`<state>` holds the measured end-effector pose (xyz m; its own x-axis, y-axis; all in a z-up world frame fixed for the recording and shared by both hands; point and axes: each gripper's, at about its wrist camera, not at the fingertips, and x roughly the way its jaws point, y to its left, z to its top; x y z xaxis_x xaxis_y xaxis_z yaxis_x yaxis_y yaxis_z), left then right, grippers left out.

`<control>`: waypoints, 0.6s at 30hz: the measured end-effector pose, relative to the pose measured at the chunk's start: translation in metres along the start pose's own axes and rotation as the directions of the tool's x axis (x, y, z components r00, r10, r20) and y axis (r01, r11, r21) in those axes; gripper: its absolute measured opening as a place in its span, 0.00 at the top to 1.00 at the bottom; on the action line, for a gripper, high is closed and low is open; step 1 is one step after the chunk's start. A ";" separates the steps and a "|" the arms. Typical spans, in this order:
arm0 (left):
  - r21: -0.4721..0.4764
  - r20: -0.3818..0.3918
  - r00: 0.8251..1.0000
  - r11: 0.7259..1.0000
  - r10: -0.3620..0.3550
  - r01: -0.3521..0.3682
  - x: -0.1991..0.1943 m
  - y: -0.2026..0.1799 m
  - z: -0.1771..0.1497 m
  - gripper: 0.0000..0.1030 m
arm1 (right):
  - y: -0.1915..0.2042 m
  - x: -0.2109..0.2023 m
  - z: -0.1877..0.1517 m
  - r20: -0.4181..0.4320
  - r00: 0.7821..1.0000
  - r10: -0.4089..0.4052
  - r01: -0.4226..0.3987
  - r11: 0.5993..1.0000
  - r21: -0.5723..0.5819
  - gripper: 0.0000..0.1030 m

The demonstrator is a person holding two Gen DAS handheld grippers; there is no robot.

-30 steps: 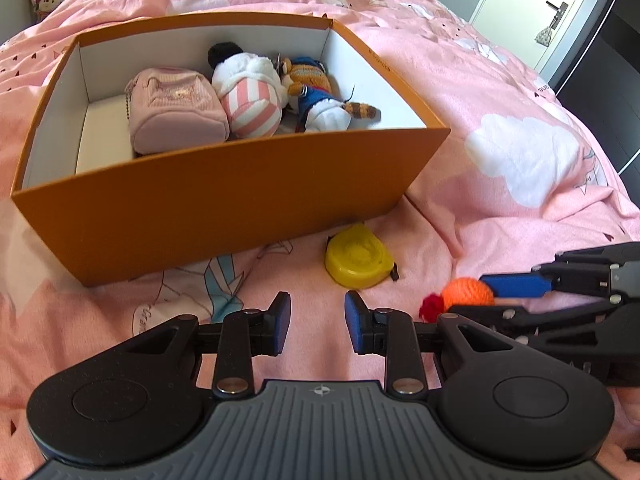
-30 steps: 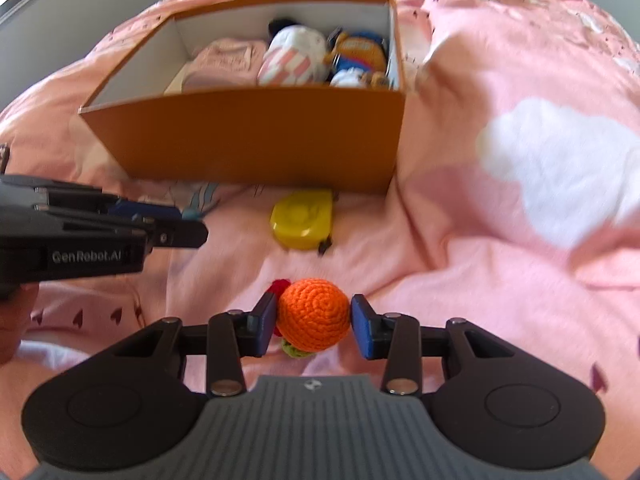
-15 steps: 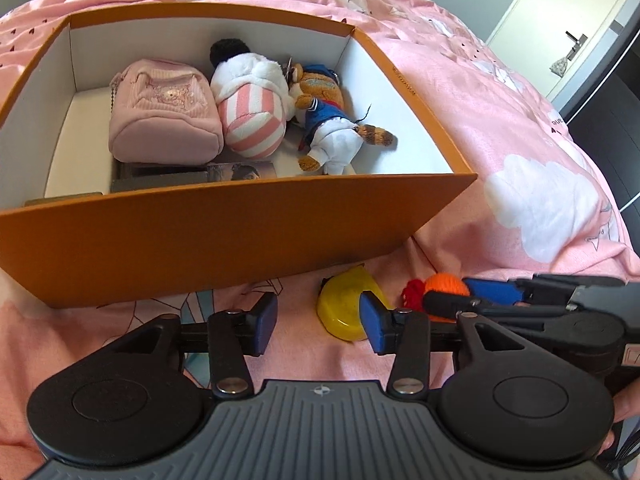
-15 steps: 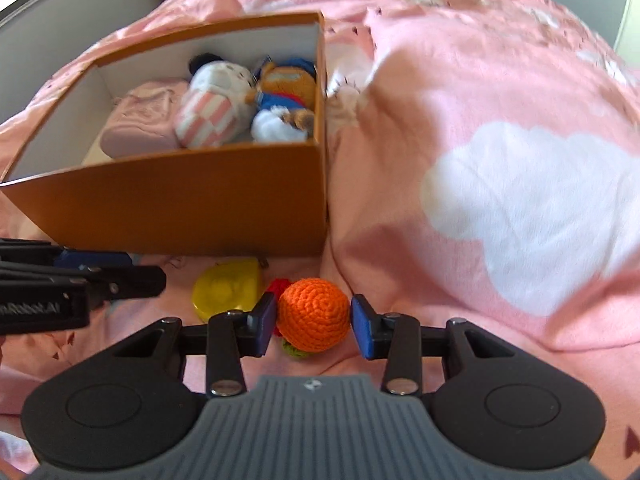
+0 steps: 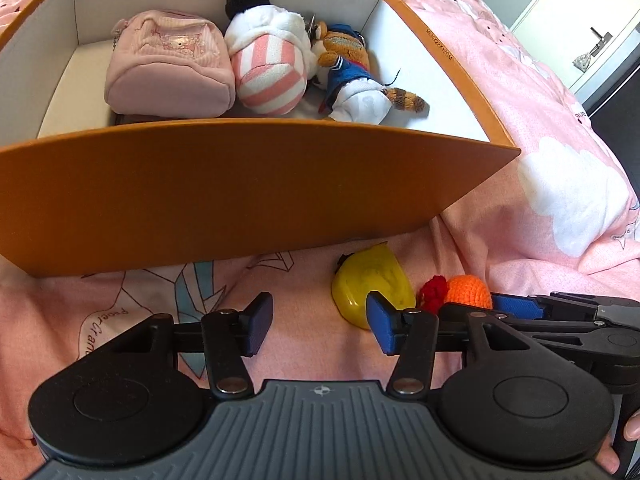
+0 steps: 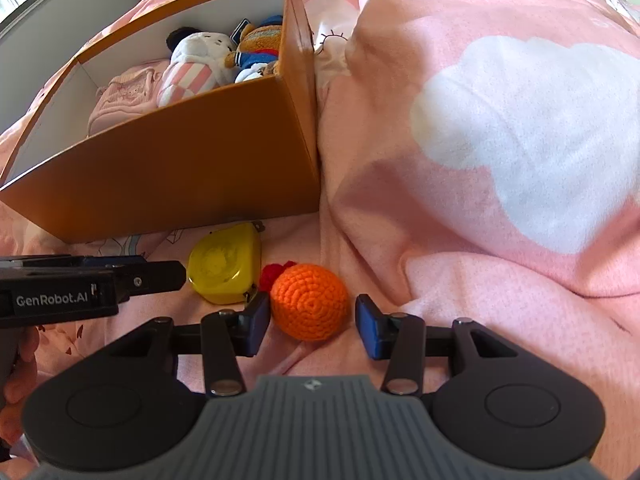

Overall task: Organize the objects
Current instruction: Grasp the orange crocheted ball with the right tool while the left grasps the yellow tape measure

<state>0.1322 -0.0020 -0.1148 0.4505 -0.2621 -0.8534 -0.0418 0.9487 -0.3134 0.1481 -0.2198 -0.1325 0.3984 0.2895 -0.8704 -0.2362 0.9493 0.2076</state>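
Two hand-held grippers low over a pink bed (image 6: 500, 240), just near of an orange box (image 5: 240, 200) already holding a pink pouch (image 5: 168, 64), a striped plush (image 5: 268, 68) and a bear doll (image 5: 352, 76).

Right hand-held gripper (image 6: 308, 322) opening around an orange crochet ball (image 6: 308, 300): ball between the jaws, left pad (image 6: 256, 320) at or just off its side, right pad (image 6: 368, 330) standing clear, so released rather than clamped. Ball resting on the bedspread, a red tuft (image 6: 274, 272) at its far-left side.

Left hand-held gripper (image 5: 316, 326) also opening, nothing between its jaws. Yellow tape measure (image 5: 372, 290) flat on the bed just far and right of that gap, its near edge hidden behind the right pad (image 5: 382, 328), roughly halfway between box wall and ball. Rounded body, slightly longer toward the box, tab end (image 6: 258, 226) pointing at the wall.

Left gripper the nearer of the two to the tape measure, by this view; a small shift right and farther likely needed to bracket it. Ball just right of the tape measure, so crowding between the two grippers a plausible risk. Box open-topped straight beyond both.
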 end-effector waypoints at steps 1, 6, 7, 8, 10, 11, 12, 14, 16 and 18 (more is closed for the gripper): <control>-0.003 0.000 1.000 1.000 -0.011 0.011 0.001 0.000 0.000 0.41 | 0.000 0.000 -0.001 0.007 1.000 0.001 -0.001 1.000 0.003 0.50; 0.000 -0.017 0.998 0.998 -0.062 0.062 0.009 -0.004 0.001 0.41 | -0.005 -0.002 -0.003 0.030 1.000 0.007 -0.008 1.000 0.028 0.49; -0.005 -0.021 0.997 0.997 -0.072 0.072 0.010 -0.006 0.001 0.39 | -0.005 -0.002 -0.003 0.032 0.999 0.008 -0.009 0.999 0.034 0.49; -0.013 -0.027 0.997 0.997 -0.079 0.079 0.012 -0.007 0.001 0.38 | -0.006 -0.004 -0.004 0.036 0.999 0.005 -0.007 0.999 0.040 0.50; -0.037 -0.035 0.996 0.996 -0.081 0.079 0.016 -0.008 0.002 0.38 | -0.006 -0.006 -0.003 0.039 0.999 -0.004 0.003 0.999 0.039 0.50; -0.050 -0.041 0.996 0.996 -0.078 0.076 0.020 -0.009 0.004 0.38 | -0.005 -0.009 -0.004 0.042 0.999 -0.014 0.013 1.000 0.026 0.50; -0.059 -0.047 0.996 0.995 -0.077 0.074 0.021 -0.011 0.005 0.37 | -0.003 -0.011 -0.004 0.050 0.998 -0.028 0.027 1.000 0.011 0.50; -0.075 -0.067 0.996 0.996 -0.060 0.055 0.027 -0.015 0.008 0.35 | -0.001 -0.014 -0.006 0.060 0.997 -0.044 0.044 0.999 -0.006 0.52; -0.081 -0.082 0.996 0.996 -0.046 0.039 0.032 -0.020 0.009 0.34 | -0.003 -0.013 -0.005 0.062 0.997 -0.040 0.040 0.999 0.001 0.56; -0.083 -0.095 0.995 0.996 -0.028 0.020 0.036 -0.024 0.010 0.31 | -0.006 -0.010 -0.003 0.058 0.998 -0.028 0.028 1.000 0.009 0.60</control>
<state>0.1588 -0.0329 -0.1339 0.3650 -0.3039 -0.8800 -0.1068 0.9253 -0.3638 0.1425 -0.2282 -0.1269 0.4552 0.2691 -0.8487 -0.2167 0.9581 0.1876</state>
